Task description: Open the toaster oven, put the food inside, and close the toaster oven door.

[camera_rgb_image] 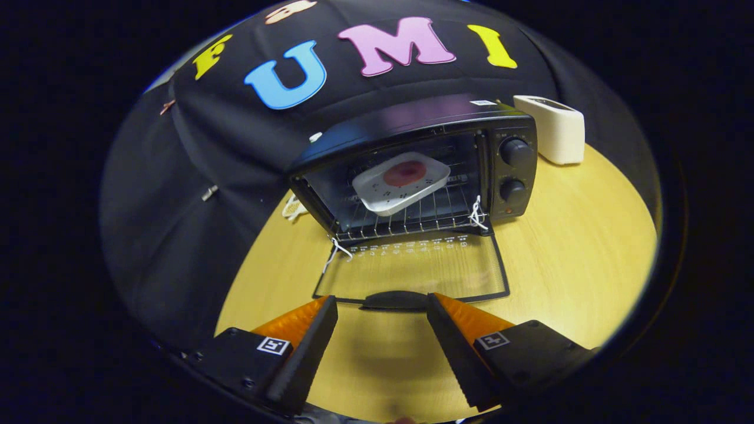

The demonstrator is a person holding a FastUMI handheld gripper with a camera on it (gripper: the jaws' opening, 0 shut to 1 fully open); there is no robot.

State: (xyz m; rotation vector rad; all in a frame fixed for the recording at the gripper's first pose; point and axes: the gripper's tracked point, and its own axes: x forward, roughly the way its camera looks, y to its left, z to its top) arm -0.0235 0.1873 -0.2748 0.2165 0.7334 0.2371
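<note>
Claw (382, 306) spread wide (empty) before door handle (393, 300).

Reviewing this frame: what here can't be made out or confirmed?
- Gripper view: the food on the white tray in the toaster oven is too small to identify.
- Markings on the open door glass and by the knobs: too small to read.
- Door handle, between the tips of the open gripper: contact unclear.
- White appliance beyond the oven: front face turned away.
</note>
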